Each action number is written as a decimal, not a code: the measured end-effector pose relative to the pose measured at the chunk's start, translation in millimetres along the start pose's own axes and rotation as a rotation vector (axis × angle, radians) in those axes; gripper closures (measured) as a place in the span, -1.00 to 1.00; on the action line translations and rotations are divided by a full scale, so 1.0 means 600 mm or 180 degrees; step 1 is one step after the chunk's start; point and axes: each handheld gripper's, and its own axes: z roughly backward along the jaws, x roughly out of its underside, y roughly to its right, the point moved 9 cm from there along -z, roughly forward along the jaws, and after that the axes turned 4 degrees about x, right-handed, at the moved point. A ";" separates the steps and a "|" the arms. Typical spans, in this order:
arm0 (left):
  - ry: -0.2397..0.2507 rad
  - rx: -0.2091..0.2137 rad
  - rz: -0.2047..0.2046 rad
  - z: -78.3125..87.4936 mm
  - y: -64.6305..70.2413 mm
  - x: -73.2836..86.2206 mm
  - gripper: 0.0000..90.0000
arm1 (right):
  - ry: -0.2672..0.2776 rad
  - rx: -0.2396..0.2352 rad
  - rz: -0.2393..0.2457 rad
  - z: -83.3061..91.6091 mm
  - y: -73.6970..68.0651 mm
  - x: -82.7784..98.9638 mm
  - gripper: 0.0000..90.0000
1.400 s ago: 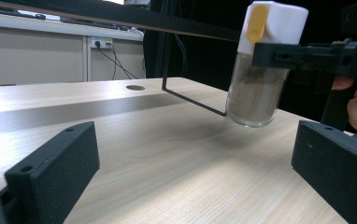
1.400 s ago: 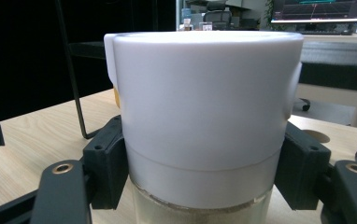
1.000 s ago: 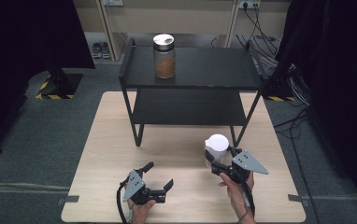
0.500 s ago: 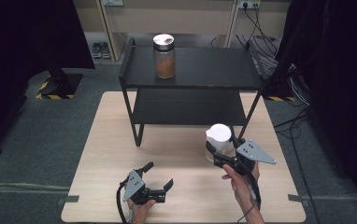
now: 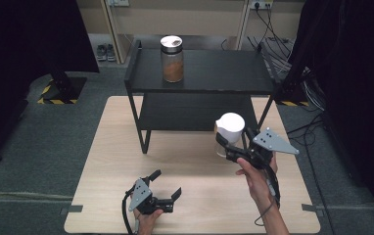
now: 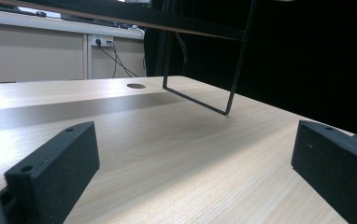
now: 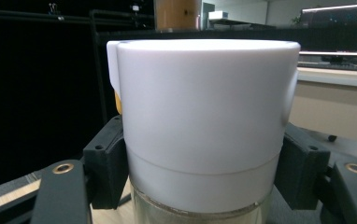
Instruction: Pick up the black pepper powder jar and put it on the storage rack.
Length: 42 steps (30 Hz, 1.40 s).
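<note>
Pale wooden desk [image 5: 102, 161] carried a black shelf [image 5: 209, 73] toward its far edge, where the right gripper [image 5: 229, 147], jaws pinching a white-lidded jar [image 5: 230, 128], held it aloft, unplaced, while the left gripper [image 5: 165, 188] rested spread near the front edge.

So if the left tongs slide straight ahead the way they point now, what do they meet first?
Probably the foot bar of the black shelf rack, standing on the table. The left tongs are open with bare wood ahead; depth is hard to judge, so they might pass just beside it.
</note>
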 end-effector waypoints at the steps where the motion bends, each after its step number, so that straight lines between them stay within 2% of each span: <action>1: -0.0002 0.0000 -0.0001 0.000 0.000 0.000 -0.99 | 0.0008 -0.0012 -0.0009 -0.001 0.000 -0.006 -0.32; 10: 0.0009 0.0003 -0.0004 0.000 0.000 0.000 -0.99 | 0.0007 -0.0142 -0.0045 -0.012 0.001 -0.063 -0.32; 15: 0.0006 0.0003 0.0000 0.000 0.000 0.000 -0.99 | 0.0006 -0.0170 0.0019 -0.017 -0.002 -0.100 -0.32; 21: 0.0006 0.0003 0.0001 0.000 0.000 0.000 -0.99 | 0.0020 -0.0216 -0.0033 -0.033 0.004 -0.145 -0.32; 32: 0.0001 0.0002 0.0010 0.000 -0.001 0.000 -0.99 | 0.0061 -0.0136 0.0006 -0.071 0.007 -0.222 -0.32; 42: 0.0004 0.0003 0.0012 0.001 -0.002 0.000 -0.99 | 0.0019 -0.0017 -0.0053 -0.126 0.011 -0.255 -0.32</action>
